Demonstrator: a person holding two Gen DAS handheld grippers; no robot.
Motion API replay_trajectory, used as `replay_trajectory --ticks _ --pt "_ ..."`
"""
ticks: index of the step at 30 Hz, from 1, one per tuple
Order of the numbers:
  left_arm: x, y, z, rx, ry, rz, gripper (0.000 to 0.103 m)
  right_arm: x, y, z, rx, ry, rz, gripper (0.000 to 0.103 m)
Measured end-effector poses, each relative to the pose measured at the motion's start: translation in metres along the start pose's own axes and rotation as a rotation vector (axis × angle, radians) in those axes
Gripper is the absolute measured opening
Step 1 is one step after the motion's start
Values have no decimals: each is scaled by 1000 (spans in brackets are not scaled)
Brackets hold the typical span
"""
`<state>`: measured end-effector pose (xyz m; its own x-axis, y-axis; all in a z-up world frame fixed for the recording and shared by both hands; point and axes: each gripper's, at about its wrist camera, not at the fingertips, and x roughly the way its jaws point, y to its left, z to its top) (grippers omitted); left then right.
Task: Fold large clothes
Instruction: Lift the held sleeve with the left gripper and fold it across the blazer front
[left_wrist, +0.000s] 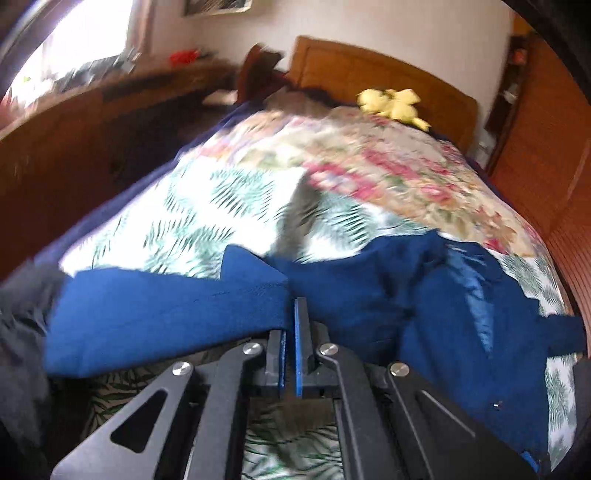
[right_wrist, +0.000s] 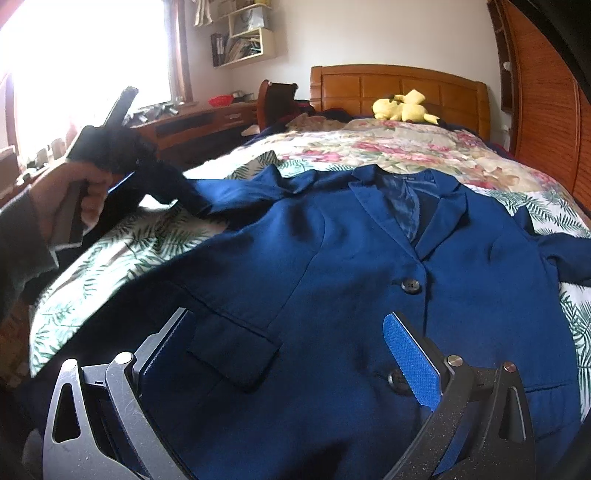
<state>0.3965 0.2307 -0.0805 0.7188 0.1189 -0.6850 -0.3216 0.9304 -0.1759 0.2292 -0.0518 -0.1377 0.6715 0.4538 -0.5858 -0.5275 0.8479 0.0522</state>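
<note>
A navy blue blazer (right_wrist: 332, 266) lies face up on the bed, collar toward the headboard, with two dark buttons down its front. My left gripper (left_wrist: 291, 306) is shut on the blazer's left sleeve (left_wrist: 166, 314) and holds it lifted above the bedcover. In the right wrist view the left gripper (right_wrist: 184, 201) shows at the left, held in a hand, with the sleeve stretched from it. My right gripper (right_wrist: 288, 328) is open and empty, hovering just above the blazer's lower front near the pocket flap (right_wrist: 236, 354).
The bed has a leaf-print sheet (right_wrist: 122, 251) and a floral quilt (right_wrist: 388, 147). A yellow plush toy (right_wrist: 404, 107) sits by the wooden headboard (right_wrist: 399, 85). A wooden desk (right_wrist: 199, 122) and chair stand to the left, a wooden wardrobe (right_wrist: 546, 110) to the right.
</note>
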Motion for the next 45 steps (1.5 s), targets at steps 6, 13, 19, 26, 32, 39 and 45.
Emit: replay_trajectory --ticks 6,13,19,26,32,39,45 --pt "-35 -78 10 145 -38 -53 0 -38 -36 4 70 -41 12 103" --pt "-38 -152 -19 263 30 -129 0 -70 -77 -8 91 -67 -93 103" --pt "-13 -168 -49 343 113 -90 0 -79 -95 -20 107 -53 -121 103" --pt "0 -168 -87 378 204 -130 4 -74 -92 -21 84 -42 -138 103" --pt "-27 -169 -124 504 178 -93 11 -67 -86 -22 61 -31 -140 103" --pt "-69 -152 -135 487 97 -157 22 -57 -77 -21 34 -10 -139 103" --pt "-61 -112 -116 400 71 -130 28 -55 -74 -22 20 -7 -147 103"
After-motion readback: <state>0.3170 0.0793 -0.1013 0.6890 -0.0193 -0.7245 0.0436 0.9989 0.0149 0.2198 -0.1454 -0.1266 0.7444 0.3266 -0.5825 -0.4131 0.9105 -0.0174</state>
